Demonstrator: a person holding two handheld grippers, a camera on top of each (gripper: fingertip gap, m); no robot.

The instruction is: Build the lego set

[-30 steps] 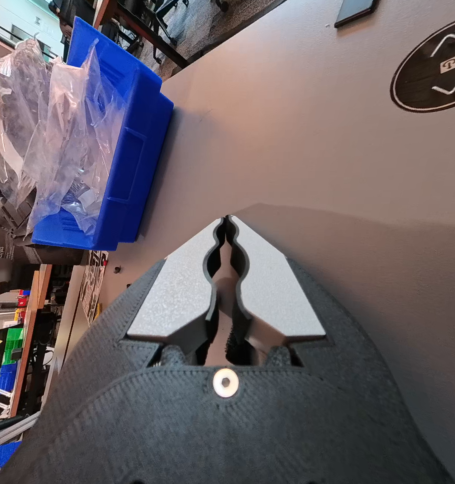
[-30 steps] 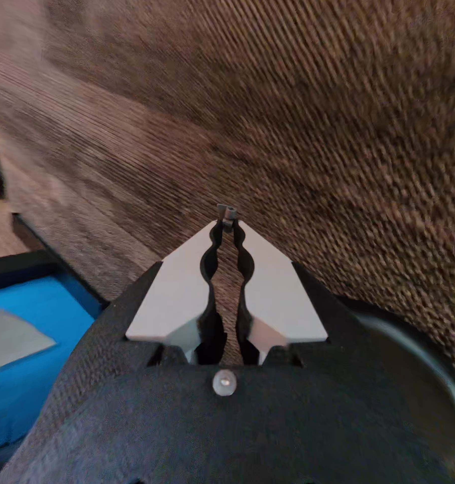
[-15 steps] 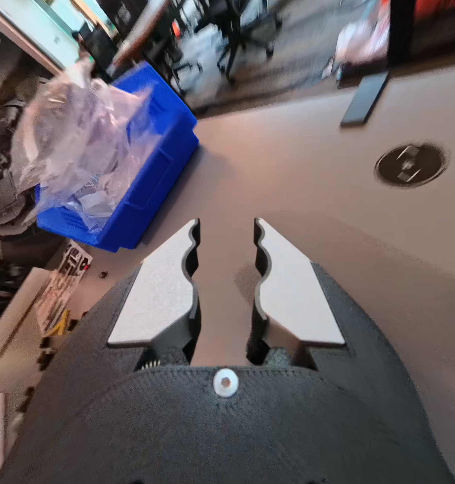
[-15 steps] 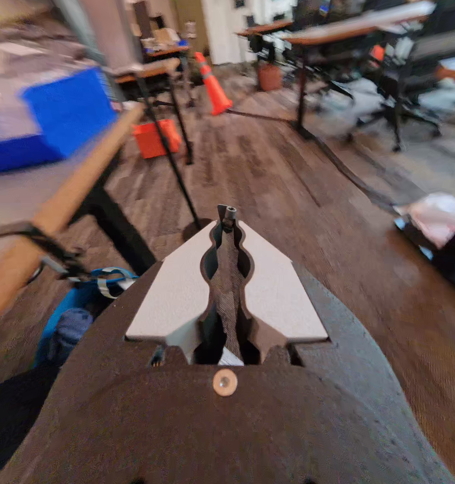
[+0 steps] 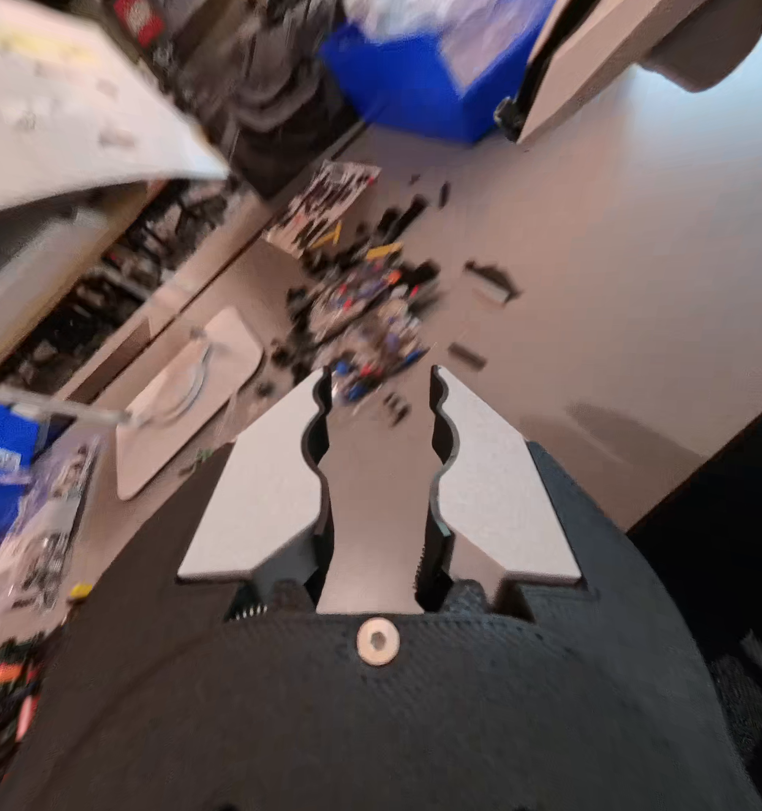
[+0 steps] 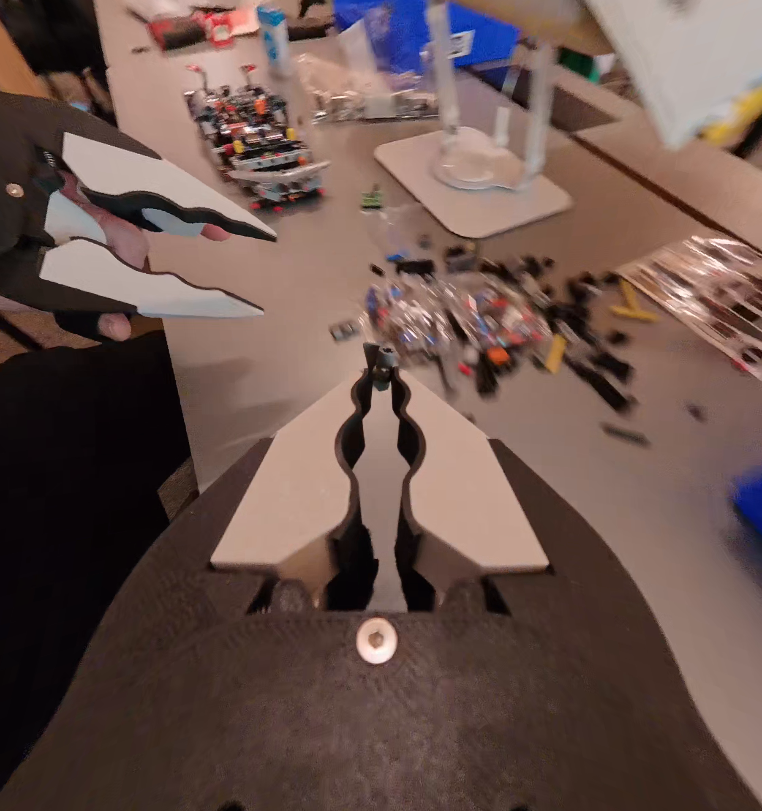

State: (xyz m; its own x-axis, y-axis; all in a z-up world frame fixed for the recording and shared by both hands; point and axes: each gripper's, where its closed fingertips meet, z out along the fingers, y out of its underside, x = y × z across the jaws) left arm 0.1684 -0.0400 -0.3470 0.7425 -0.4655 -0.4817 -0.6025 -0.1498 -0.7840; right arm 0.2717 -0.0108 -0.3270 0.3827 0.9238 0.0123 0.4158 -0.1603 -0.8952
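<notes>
Right claw (image 6: 380, 373) is nearly closed, tips pinching a small dark-grey lego piece (image 6: 382, 362). The piece sticks out just past the tips, long axis roughly in line with the fingers; blur hides its exact shape.

Left claw (image 5: 378, 386) is spread wide with nothing between its jaws. In the right wrist view it (image 6: 258, 274) sits up and to the left, above the tabletop (image 6: 282, 417) edge, tips aimed right toward the middle of the tabletop.

Where the task things lie:
- Partly built model (image 6: 256, 145): on the tabletop, far side, ahead and left of our right claw. Its long axis runs roughly away from us, with the grey front end nearest.
- Loose parts pile (image 6: 480, 320): just ahead and slightly right of the right claw tips, much nearer than the model.
- Instruction sheet (image 6: 721, 298): flat on the tabletop, right of the pile.
- Clear stand on a grey base plate (image 6: 471, 193): right of the model, beyond the pile.

Key relation: the held piece and the model are well apart, and the model lies forward-left of the right claw. The left claw looks nearer the model than the right does, and it's free, so we judge it is the one to steady the model while the right carries the piece over. Both views are motion-blurred, so the seating spot on the model can't be read.
</notes>
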